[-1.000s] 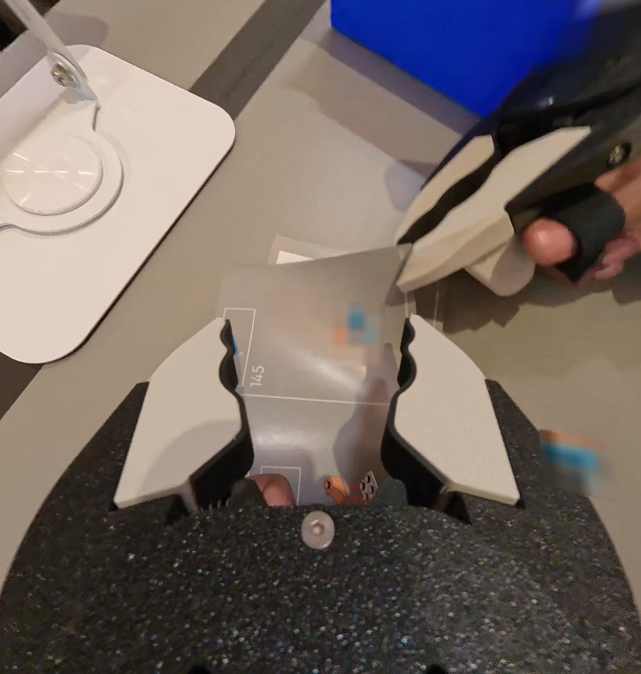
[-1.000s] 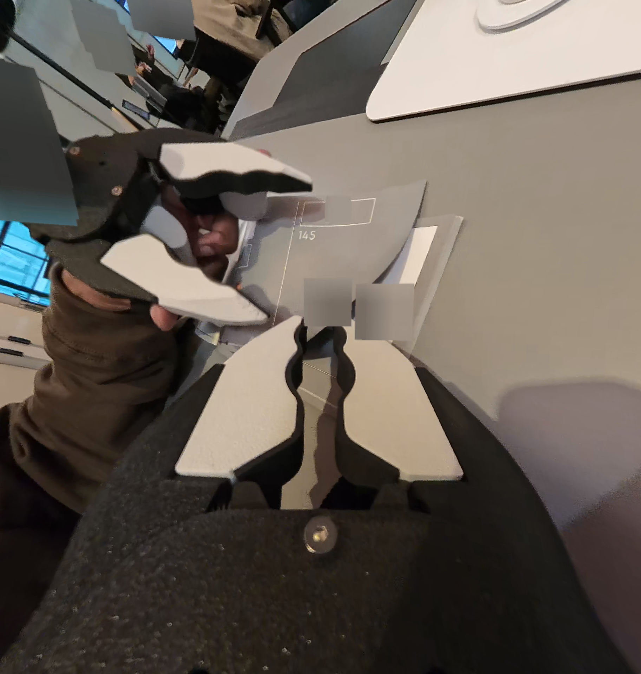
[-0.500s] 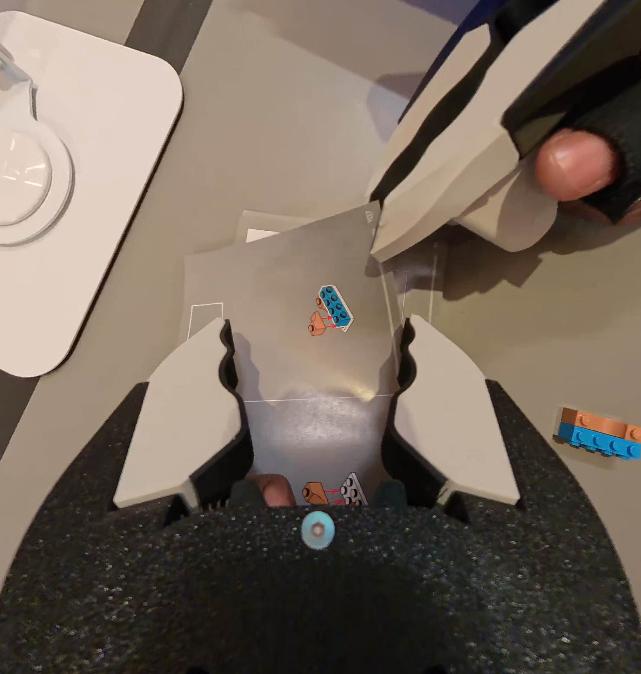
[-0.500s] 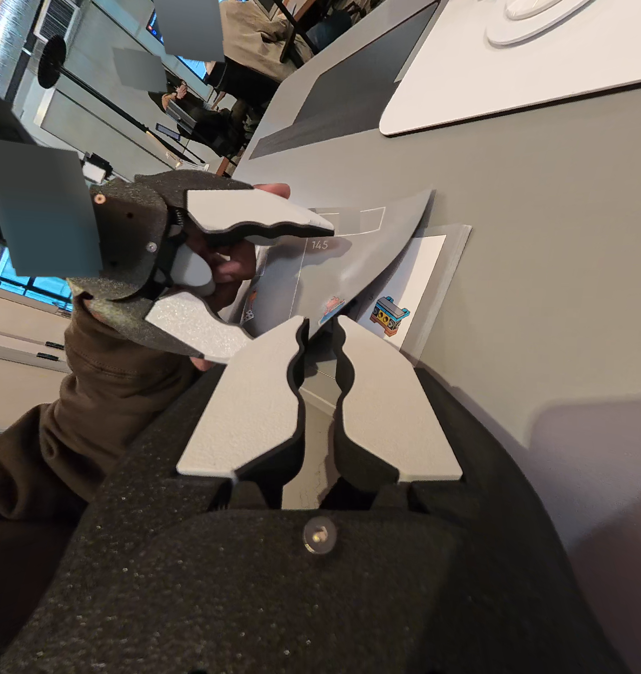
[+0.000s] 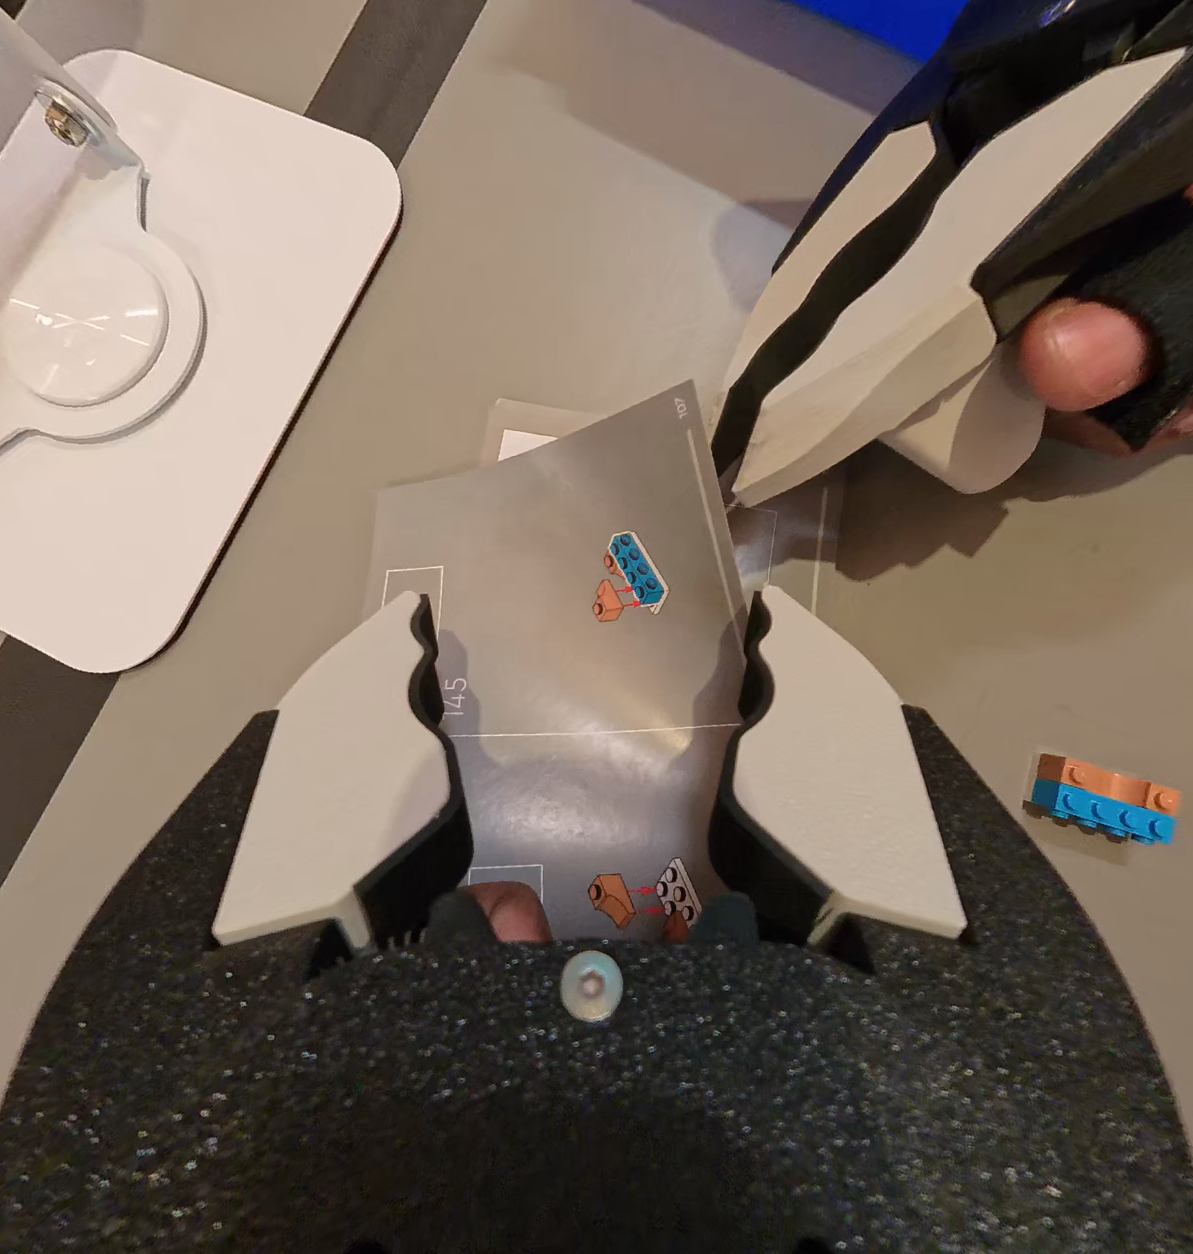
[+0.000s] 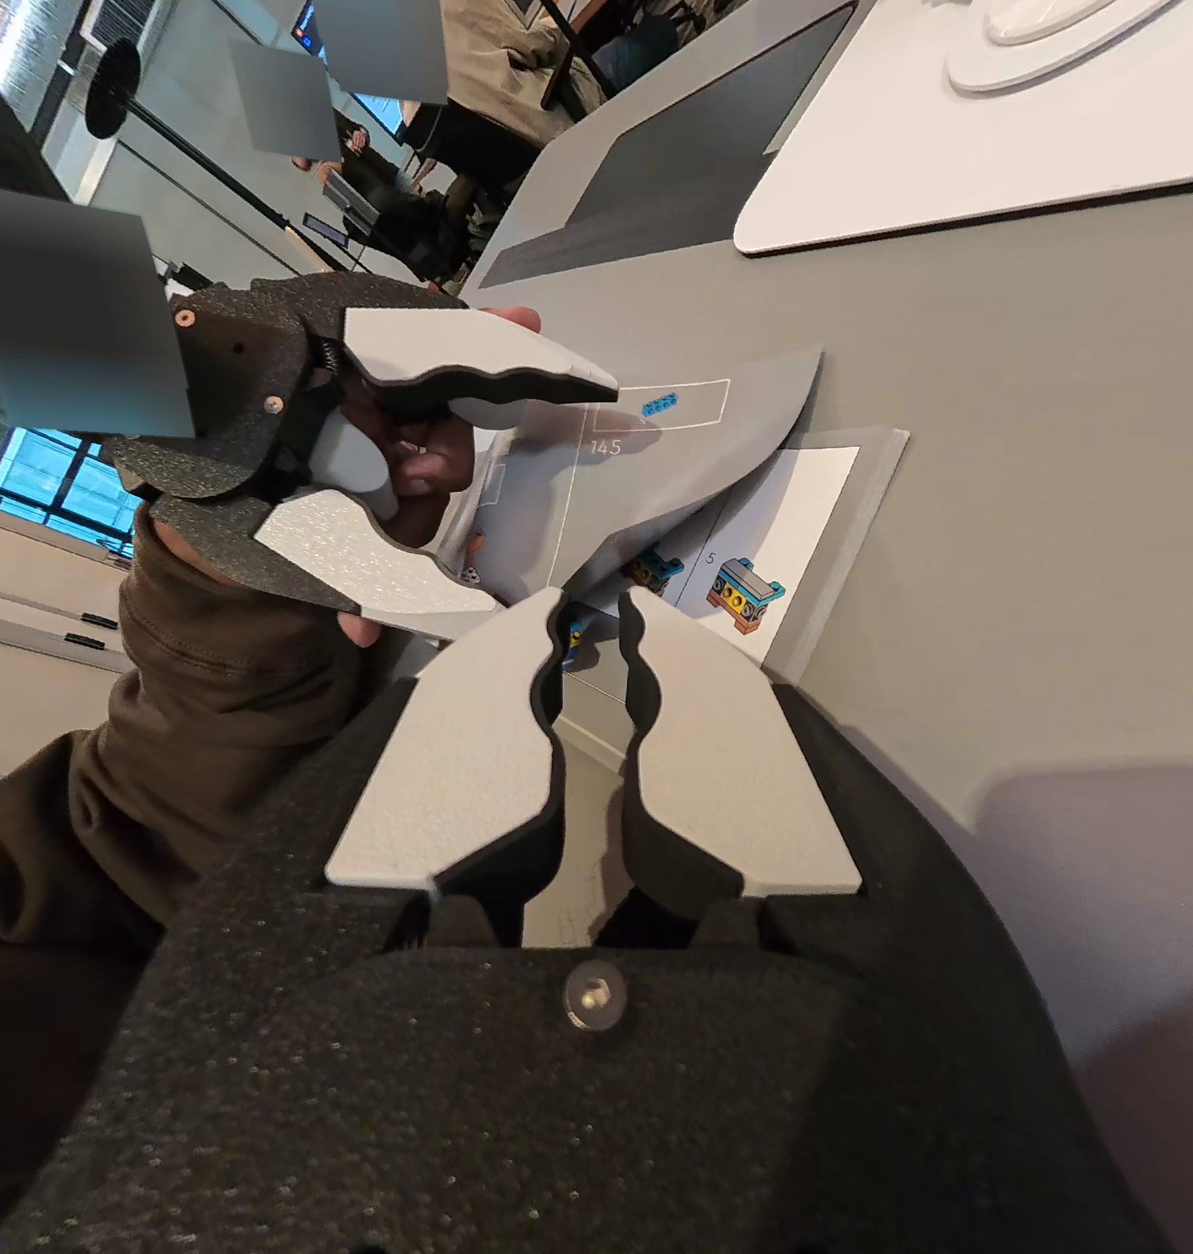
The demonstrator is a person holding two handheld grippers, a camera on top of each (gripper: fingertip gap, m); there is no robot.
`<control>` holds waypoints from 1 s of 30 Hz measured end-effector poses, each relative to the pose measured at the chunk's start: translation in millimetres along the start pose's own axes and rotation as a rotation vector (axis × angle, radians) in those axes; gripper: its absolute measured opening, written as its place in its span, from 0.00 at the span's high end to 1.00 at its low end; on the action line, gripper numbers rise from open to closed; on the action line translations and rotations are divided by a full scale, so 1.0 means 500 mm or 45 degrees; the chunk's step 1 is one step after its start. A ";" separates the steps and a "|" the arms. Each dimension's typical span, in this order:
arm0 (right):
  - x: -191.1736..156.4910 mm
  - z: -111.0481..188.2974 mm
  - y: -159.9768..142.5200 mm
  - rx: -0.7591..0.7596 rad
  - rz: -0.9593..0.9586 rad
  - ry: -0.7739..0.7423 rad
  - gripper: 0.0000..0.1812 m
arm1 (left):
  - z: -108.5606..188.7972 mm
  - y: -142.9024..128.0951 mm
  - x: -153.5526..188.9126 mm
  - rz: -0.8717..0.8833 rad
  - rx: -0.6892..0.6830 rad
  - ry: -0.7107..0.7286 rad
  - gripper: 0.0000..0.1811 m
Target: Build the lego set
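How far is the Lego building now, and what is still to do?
Done: one small orange-and-blue assembly lies on the table. In hand: the instruction booklet; its lifted page curls inside the open left tool, the narrowly parted right tool at its corner. Left: probably most building; neither tool grips a brick.

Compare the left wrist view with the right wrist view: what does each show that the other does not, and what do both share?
Only the left wrist view shows the small orange-and-blue lego assembly lying on the grey table, and a blue box at the far edge.

Only the right wrist view shows the booklet's lower white page with a printed model, a brown sleeve, and a room with people behind.

Both show the instruction booklet with one grey page lifted, the left gripper open, the right gripper nearly closed at the page's edge, and the white pad.
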State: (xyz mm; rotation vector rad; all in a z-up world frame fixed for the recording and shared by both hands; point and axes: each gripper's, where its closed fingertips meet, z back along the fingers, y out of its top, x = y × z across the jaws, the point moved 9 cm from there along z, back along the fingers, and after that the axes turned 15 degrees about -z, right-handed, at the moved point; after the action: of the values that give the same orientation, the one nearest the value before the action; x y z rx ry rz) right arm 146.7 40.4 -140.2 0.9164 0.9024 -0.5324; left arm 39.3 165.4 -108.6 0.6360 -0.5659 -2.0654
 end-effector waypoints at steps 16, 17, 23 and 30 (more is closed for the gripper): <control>-0.011 -0.016 0.007 0.007 0.037 0.075 0.95 | 0.013 -0.004 -0.005 0.007 0.007 -0.004 0.52; -0.011 -0.018 0.007 0.002 0.041 0.075 0.95 | 0.015 -0.004 -0.006 0.008 0.009 -0.003 0.52; -0.015 -0.023 0.013 0.009 0.060 0.122 0.93 | 0.017 -0.007 -0.008 0.017 0.013 -0.005 0.52; -0.018 -0.036 0.018 -0.009 0.079 0.127 0.92 | 0.019 -0.007 -0.009 0.016 0.014 -0.008 0.52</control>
State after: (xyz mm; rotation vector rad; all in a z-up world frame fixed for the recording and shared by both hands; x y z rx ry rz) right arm 140.8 60.8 -134.0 0.9683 0.9622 -0.4327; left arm 33.4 172.2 -102.6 0.6316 -0.5840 -2.0543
